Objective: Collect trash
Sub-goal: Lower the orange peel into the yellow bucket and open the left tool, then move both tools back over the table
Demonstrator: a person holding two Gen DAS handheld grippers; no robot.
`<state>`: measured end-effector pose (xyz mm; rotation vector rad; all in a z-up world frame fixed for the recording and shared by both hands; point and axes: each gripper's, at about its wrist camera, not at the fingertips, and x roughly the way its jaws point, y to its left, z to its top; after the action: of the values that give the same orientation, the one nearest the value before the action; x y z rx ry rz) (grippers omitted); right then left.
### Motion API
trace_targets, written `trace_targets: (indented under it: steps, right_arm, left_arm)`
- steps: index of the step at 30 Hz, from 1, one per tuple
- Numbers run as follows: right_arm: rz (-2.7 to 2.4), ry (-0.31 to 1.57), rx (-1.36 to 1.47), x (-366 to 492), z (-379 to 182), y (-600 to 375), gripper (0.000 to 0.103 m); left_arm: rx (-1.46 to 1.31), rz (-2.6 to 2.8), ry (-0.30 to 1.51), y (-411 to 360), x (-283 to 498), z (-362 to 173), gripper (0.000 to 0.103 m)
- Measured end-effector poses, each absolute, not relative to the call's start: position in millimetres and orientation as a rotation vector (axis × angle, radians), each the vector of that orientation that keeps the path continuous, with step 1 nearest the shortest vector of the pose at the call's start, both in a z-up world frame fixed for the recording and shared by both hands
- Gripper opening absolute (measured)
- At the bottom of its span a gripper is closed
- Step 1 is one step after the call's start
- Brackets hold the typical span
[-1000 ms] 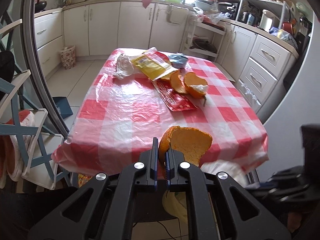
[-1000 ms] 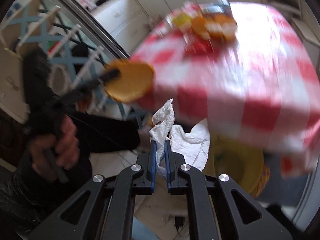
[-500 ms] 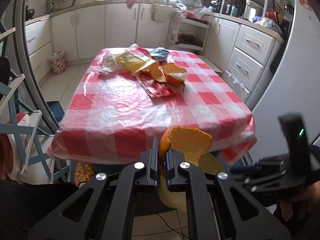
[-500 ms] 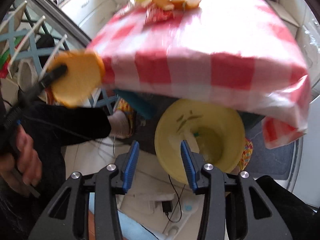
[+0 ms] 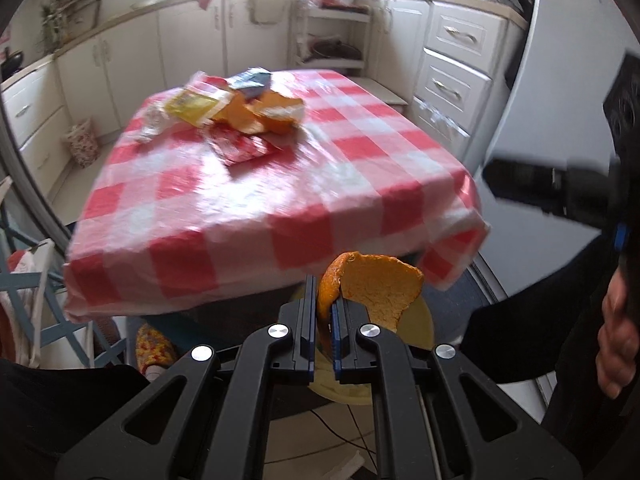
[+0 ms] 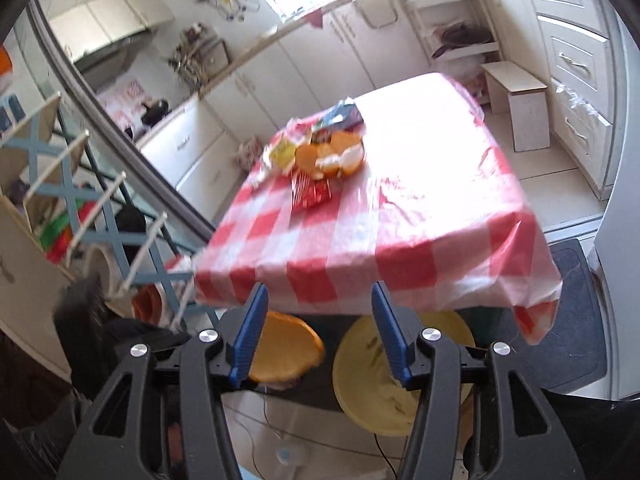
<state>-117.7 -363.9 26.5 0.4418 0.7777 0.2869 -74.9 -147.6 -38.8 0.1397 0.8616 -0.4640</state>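
Tissue gone from right hand-held gripper [image 6: 320, 330], jaws just spread, empty, probably dropped in yellow bin [image 6: 400, 392]. Left hand-held gripper [image 5: 322, 330] pinching orange peel [image 5: 376, 288] above bin, next.

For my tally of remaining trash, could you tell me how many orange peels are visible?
3: one in the left tongs, orange peel; two in the table pile, possibly hiding more.

Tablecloth [image 5: 248, 208] red-white checked; peel [image 5: 376, 284] orange; bin [image 6: 376, 392] seemingly yellow.

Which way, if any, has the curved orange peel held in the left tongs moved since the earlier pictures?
Yes: the curved orange peel has come back off the red-checked table, past its near edge, over the yellow bin.
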Motion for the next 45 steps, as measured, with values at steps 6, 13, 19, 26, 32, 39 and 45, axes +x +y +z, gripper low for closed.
trace_targets:
  steps: [6,13,19,26,32,39,45]
  right_arm:
    - [0.269,0.731,0.483,-118.2,31.4,-373.1,0.056]
    - [0.259,0.721,0.500,-117.9,30.6,-377.6,0.059]
    - [0.260,0.721,0.491,-115.2,29.6,-376.0,0.060]
    - [0.239,0.719,0.484,-113.9,26.6,-376.8,0.063]
    - [0.172,0.736,0.478,-102.8,7.0,-380.8,0.065]
    - [0.185,0.730,0.510,-96.5,7.8,-377.0,0.065]
    - [0.182,0.730,0.495,-97.0,8.1,-373.8,0.065]
  left_arm:
    - [0.177,-0.546,0.956,-179.4,-76.5,-59.7,0.009]
    - [0.197,-0.559,0.962,-184.8,-79.8,-62.3,0.033]
    - [0.160,-0.560,0.938,-175.7,-79.2,-52.5,0.044]
    - [0.147,-0.465,0.820,-156.5,-82.3,-30.8,0.063]
    - [0.031,-0.315,0.765,-120.2,-69.2,-17.3,0.074]
    - [-0.107,-0.210,0.766,-83.5,-55.9,-14.3,0.076]
    - [-0.111,-0.209,0.760,-80.4,-57.5,-15.1,0.076]
